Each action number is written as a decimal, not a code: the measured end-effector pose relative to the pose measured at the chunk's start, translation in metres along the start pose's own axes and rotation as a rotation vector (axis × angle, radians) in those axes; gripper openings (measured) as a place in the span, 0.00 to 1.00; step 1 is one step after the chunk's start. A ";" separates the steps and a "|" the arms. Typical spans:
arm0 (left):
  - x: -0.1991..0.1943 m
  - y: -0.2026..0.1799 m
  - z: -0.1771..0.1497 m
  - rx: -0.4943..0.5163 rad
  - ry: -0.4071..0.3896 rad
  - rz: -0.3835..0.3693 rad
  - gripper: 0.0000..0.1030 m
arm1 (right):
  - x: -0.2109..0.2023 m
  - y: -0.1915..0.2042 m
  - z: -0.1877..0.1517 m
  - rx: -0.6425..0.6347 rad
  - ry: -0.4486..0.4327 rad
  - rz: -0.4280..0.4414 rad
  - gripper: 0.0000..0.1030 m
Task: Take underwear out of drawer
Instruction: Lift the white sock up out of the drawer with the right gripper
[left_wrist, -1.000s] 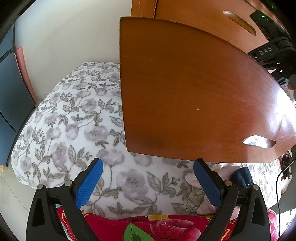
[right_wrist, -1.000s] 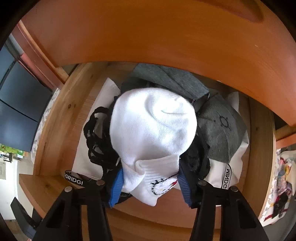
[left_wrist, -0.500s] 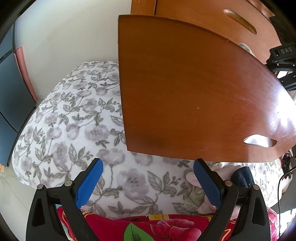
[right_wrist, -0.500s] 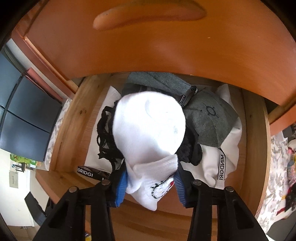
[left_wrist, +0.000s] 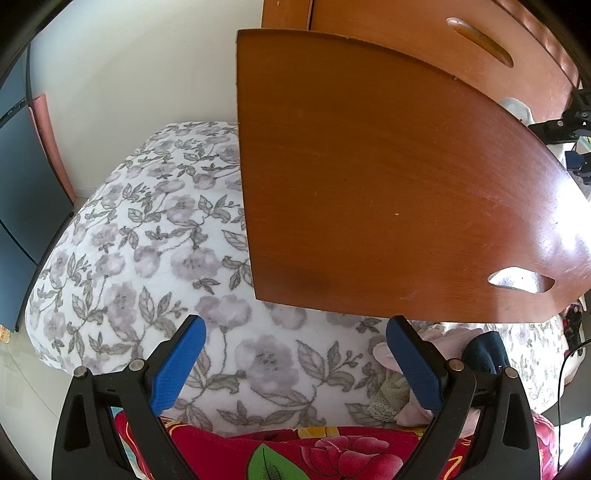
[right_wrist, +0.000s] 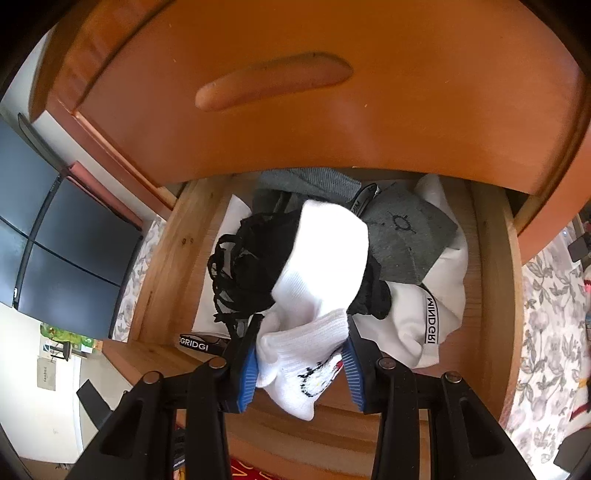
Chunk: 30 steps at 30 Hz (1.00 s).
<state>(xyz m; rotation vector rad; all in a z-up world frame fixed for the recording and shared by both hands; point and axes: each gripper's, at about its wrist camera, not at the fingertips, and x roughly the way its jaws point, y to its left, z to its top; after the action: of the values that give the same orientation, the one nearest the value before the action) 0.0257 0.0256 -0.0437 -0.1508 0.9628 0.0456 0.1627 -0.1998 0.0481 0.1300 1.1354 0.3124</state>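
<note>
Your right gripper (right_wrist: 300, 363) has just been closing, and its blue fingers (right_wrist: 248, 376) now pinch the soft white ribbed cloth bundle (right_wrist: 317, 291), which stretches away from them over the open wooden drawer (right_wrist: 493, 280). Your left gripper (left_wrist: 295, 363) waits wide apart over the flowery bed (left_wrist: 147, 240).

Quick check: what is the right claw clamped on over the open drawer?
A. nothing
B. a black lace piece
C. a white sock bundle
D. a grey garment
C: the right claw pinches the white sock bundle between its blue pads.
</note>
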 end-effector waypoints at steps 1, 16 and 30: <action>0.000 0.000 0.000 0.001 0.001 0.001 0.95 | -0.002 0.000 0.000 0.000 -0.006 0.003 0.40; 0.002 -0.003 0.000 0.013 0.010 0.024 0.95 | -0.054 -0.007 -0.021 0.016 -0.158 0.099 0.30; 0.003 -0.012 -0.001 0.050 0.005 0.074 0.95 | -0.120 -0.013 -0.051 0.024 -0.346 0.204 0.30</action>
<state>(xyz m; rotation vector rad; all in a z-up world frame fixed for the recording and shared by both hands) 0.0282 0.0138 -0.0455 -0.0689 0.9734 0.0894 0.0726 -0.2523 0.1279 0.3101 0.7833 0.4388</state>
